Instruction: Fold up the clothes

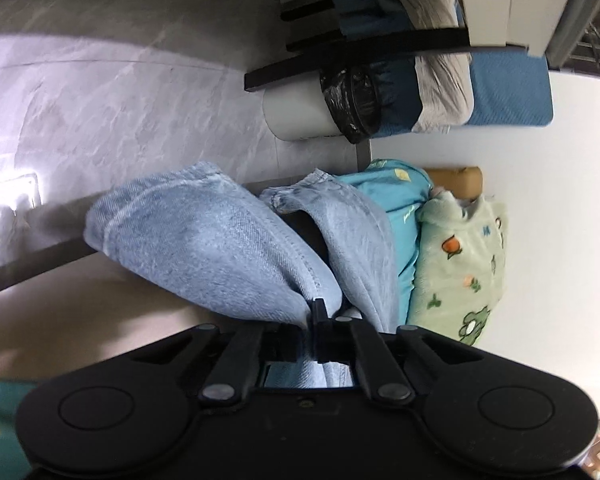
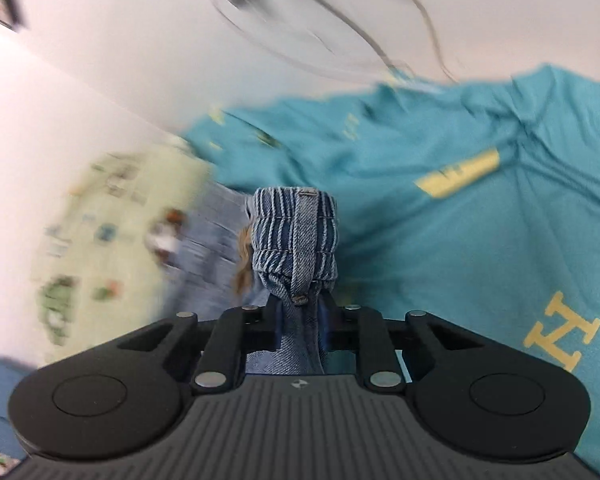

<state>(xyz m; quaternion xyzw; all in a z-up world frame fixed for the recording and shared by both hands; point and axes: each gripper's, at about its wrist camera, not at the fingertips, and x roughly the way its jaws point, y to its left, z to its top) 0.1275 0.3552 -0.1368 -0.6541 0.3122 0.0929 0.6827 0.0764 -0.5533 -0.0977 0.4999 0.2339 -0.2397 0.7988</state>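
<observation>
Light blue jeans hang from my left gripper, which is shut on a seam near the leg ends; both legs drape away toward the table's edge. In the right wrist view my right gripper is shut on the jeans' waistband, a bunched piece with a belt loop and striped lining that stands up between the fingers. Behind it lies a teal T-shirt with yellow print, also seen past the jeans as the teal T-shirt in the left view.
A pale green fleece garment with cartoon prints lies on the white table beside the teal shirt. A bin with a black bag, folded blue and grey cloth and marble floor lie beyond. Cables cross the table.
</observation>
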